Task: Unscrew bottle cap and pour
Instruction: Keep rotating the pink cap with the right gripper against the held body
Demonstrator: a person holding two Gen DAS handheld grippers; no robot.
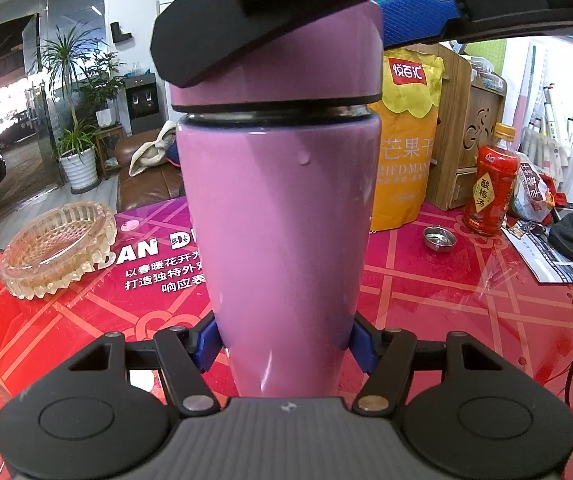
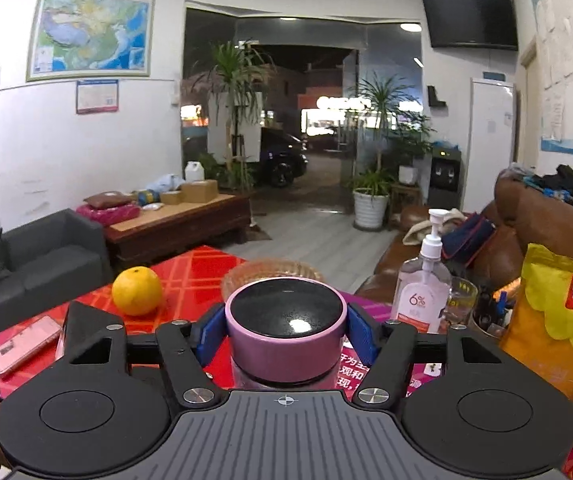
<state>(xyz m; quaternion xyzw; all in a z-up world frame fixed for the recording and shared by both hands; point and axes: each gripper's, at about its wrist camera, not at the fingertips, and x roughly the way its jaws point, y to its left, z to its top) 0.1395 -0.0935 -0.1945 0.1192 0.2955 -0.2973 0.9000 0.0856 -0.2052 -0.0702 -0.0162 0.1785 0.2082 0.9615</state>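
Observation:
A pink thermos bottle (image 1: 282, 220) stands upright on the red table. My left gripper (image 1: 284, 340) is shut on its lower body, blue pads on both sides. The pink cap (image 1: 286, 72) sits on the bottle with a dark gap and metal ring showing under it. My right gripper (image 2: 286, 330) is shut on the cap (image 2: 286, 340), which has a glossy black top; its black finger and blue pad (image 1: 414, 20) show over the cap in the left wrist view. A glass cup (image 2: 460, 300) stands at the right by a sanitizer bottle.
A glass ashtray (image 1: 56, 248) sits left of the bottle. A yellow snack bag (image 1: 406, 140), a red drink bottle (image 1: 492, 188), a small metal lid (image 1: 439, 238) and papers lie to the right. An orange (image 2: 137, 290), a phone (image 2: 26, 344) and a pump sanitizer bottle (image 2: 422, 284) are on the table.

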